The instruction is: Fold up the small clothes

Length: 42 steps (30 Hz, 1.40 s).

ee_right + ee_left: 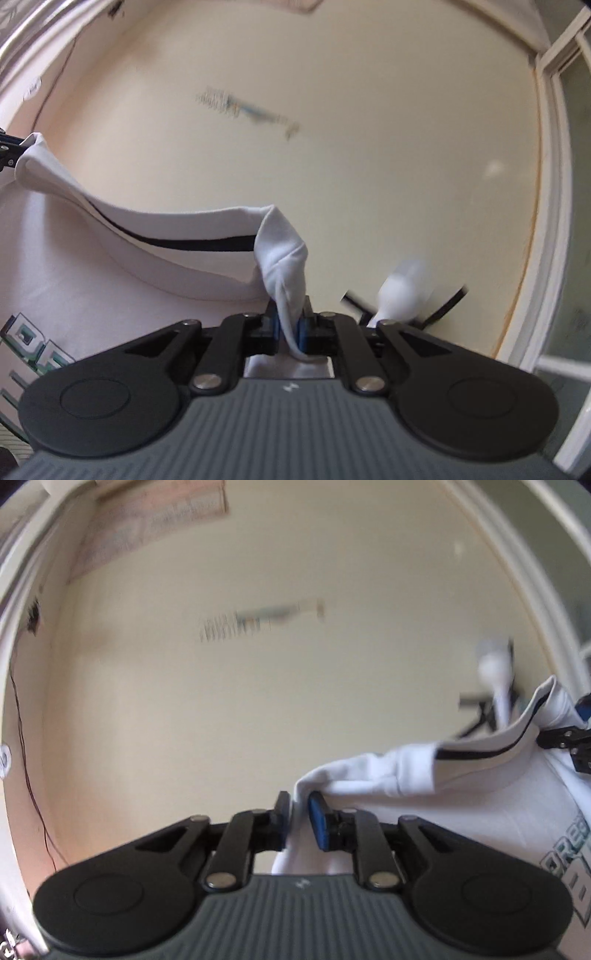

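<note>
I hold a small white garment [480, 786] stretched in the air between my two tongs, both pointed roughly level at a cream wall [258, 701]. In the left wrist view my left gripper [300, 821] sits at lower centre, its black finger and blue-padded finger [318, 823] standing a little apart with a fold of the white cloth running between them; the pads look slack on the fabric, and I cannot tell whether they still pinch it. From there the garment runs off to the right of the frame, a dark stripe [480, 755] along its edge and greenish printed lettering [569, 853] at the lower right border. My right gripper shows only as a dark bit at the right edge of that view, touching the cloth. In the right wrist view my right gripper [290, 332] is at lower centre, a bunched corner of the same white cloth rising out from between its blue pads [302, 332], which sit close against the fabric on both sides, so I read it as grasping the garment. The cloth sweeps to the upper left of that frame, where the left gripper's dark tip meets its far corner. A blurred white thing on dark struts [402, 291] stands right of my fingers, against the wall.
</note>
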Each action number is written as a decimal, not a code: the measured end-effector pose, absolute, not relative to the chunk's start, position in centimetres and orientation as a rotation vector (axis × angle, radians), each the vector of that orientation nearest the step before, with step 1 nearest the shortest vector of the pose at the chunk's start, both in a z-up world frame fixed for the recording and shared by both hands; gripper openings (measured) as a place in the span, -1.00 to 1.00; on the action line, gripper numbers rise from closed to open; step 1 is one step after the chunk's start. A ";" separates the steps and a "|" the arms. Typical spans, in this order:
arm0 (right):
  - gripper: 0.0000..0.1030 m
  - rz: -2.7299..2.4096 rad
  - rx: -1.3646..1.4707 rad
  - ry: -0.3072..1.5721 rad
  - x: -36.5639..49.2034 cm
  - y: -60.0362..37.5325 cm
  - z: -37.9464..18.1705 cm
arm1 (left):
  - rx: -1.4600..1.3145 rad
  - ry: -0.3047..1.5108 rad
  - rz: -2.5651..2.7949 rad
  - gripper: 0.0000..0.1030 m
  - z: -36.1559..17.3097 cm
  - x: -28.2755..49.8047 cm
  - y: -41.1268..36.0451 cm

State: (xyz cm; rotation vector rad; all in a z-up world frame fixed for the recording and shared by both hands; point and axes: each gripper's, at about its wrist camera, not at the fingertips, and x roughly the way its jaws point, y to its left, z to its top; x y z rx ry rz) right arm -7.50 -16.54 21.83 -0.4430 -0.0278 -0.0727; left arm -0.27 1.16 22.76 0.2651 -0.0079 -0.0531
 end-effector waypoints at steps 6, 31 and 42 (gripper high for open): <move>0.18 -0.065 -0.424 0.453 2.4 -19.2 5.0 | 0.280 0.492 -0.147 -0.58 8.0 7.0 3.0; -0.37 -0.476 -0.539 0.634 1.7 -39.2 -1.2 | 0.123 0.714 -0.205 0.22 1.2 1.5 8.9; 0.10 0.094 -0.029 0.579 10.1 -30.4 -0.1 | 0.394 0.553 -0.080 -0.78 1.6 3.6 5.9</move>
